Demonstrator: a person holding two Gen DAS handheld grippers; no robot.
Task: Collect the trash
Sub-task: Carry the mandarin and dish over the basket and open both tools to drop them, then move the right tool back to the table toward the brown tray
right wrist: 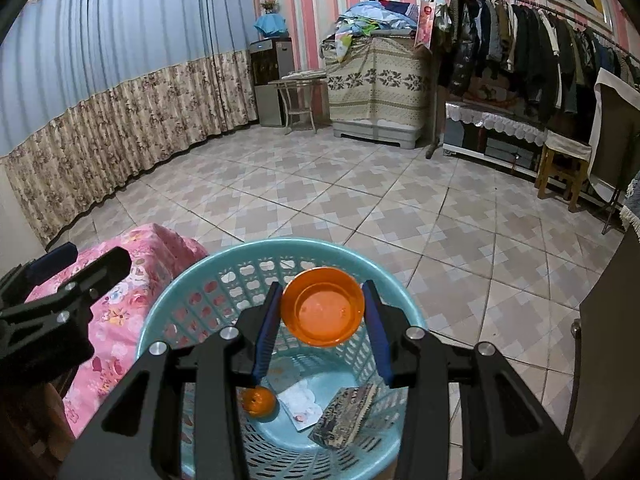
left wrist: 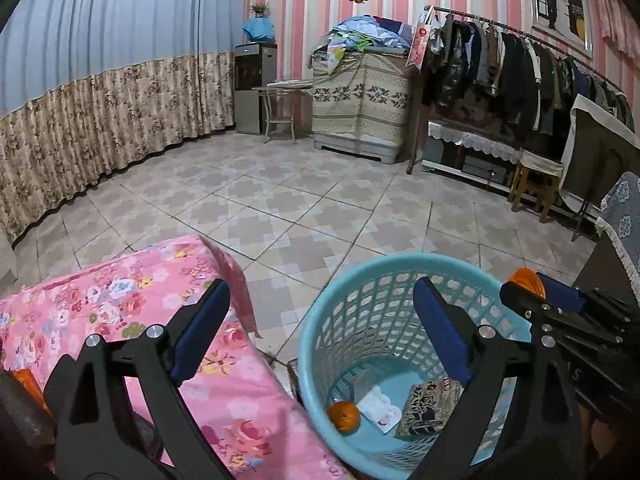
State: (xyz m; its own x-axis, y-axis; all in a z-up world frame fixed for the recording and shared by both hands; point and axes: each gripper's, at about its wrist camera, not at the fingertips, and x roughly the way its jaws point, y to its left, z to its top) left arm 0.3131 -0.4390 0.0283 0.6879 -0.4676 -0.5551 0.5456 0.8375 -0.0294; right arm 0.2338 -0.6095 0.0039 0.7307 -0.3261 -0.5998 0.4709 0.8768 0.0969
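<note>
A light blue plastic basket [left wrist: 320, 320] [right wrist: 192, 280] stands on the tiled floor beside a pink floral cloth. Inside it lie an orange fruit [left wrist: 344, 415] [right wrist: 259, 401], a white paper card [left wrist: 380, 408] [right wrist: 301, 405] and a dark patterned packet [left wrist: 428, 410] [right wrist: 344, 416]. My right gripper [right wrist: 323, 320] is shut on an orange plastic cup [right wrist: 322, 306] and holds it over the basket's mouth; the cup [left wrist: 527, 282] also shows at the right of the left wrist view. My left gripper [left wrist: 320, 328] is open and empty, over the basket's left rim.
The pink floral cloth [left wrist: 120, 312] [right wrist: 132, 272] covers a surface left of the basket. A dark cabinet edge [right wrist: 604, 360] stands at the right. Tiled floor [left wrist: 300, 200] stretches ahead to curtains, a covered chest, a clothes rack and a wooden stool [left wrist: 534, 184].
</note>
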